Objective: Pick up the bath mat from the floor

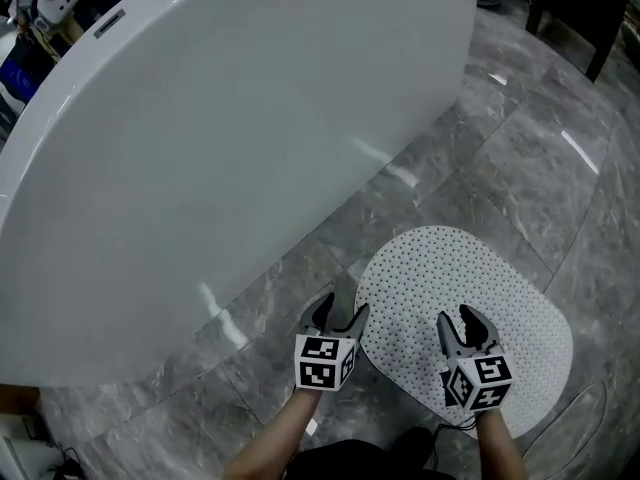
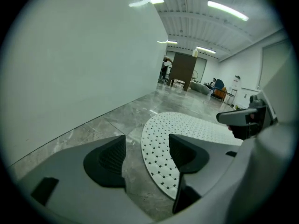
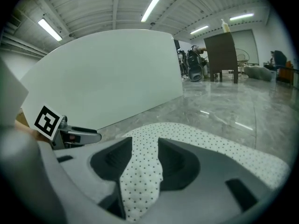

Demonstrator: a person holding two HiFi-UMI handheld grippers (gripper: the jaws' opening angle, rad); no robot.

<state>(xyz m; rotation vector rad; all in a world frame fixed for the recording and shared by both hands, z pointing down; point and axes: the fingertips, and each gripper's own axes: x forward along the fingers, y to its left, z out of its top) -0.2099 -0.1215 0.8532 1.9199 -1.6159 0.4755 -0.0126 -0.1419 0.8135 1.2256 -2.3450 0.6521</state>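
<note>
A white, dotted, oval rubbery mat (image 1: pixel 470 288) lies flat on the glossy grey marble floor (image 1: pixel 530 138), its long axis slanting away from the smooth white tub (image 1: pixel 230 138). The left gripper (image 1: pixel 338 313) fingers are spread at its edge. The right gripper (image 1: pixel 465 323) fingers are apart over it.

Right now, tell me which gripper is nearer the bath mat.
Right. The right gripper is over the near part of the bath mat, which shows between its open jaws. The left gripper is at the mat's left edge, mostly over the floor.
</note>
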